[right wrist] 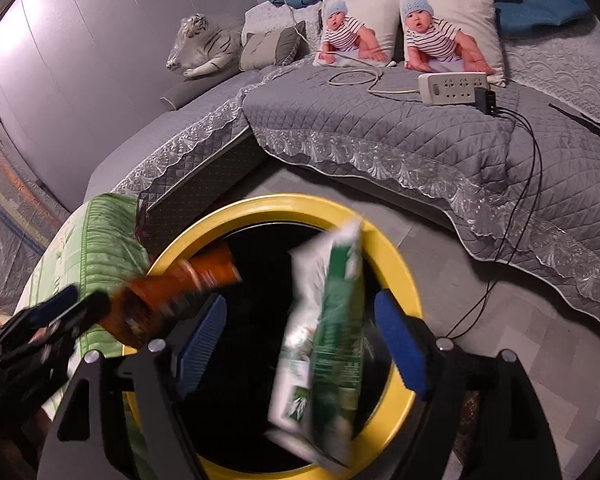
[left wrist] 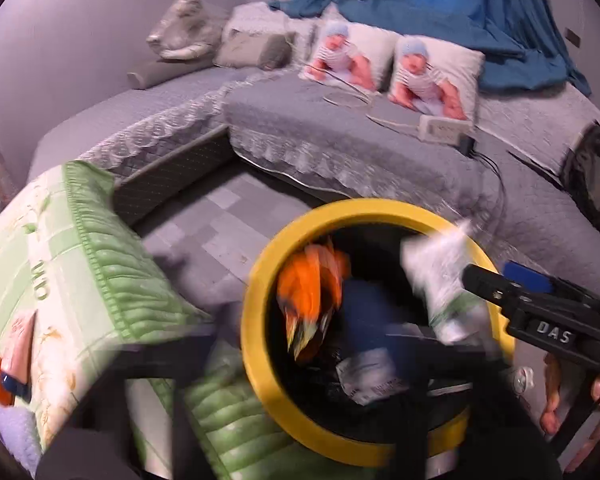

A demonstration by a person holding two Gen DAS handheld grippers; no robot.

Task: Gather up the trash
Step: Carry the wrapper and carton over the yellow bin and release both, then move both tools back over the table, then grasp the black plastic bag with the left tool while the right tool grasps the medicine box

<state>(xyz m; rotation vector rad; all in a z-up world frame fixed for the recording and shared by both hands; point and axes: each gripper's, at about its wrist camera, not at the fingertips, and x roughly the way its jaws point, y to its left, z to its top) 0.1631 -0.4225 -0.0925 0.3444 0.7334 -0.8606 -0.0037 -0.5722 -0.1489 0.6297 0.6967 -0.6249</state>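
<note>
A yellow-rimmed trash bin (left wrist: 260,280) (right wrist: 396,264) stands on the floor beside the sofa, with wrappers inside. In the right wrist view my right gripper (right wrist: 300,344) is open over the bin, its blue pads (right wrist: 400,344) wide apart, and a green-and-white packet (right wrist: 328,336) is blurred between them, touching neither. The same packet (left wrist: 440,280) shows in the left wrist view by the right gripper's finger (left wrist: 496,284). An orange wrapper (left wrist: 312,292) (right wrist: 172,292) is blurred over the bin's left rim, next to my left gripper (right wrist: 60,312), whose jaws look parted. In its own view the left gripper's fingers are blurred.
A green quilted cushion (left wrist: 100,280) (right wrist: 100,248) lies left of the bin. A grey quilted sofa (right wrist: 380,120) runs behind, with baby-print pillows (right wrist: 452,32), a power strip (right wrist: 452,88) with cables hanging to the floor, and a toy tiger (right wrist: 204,44).
</note>
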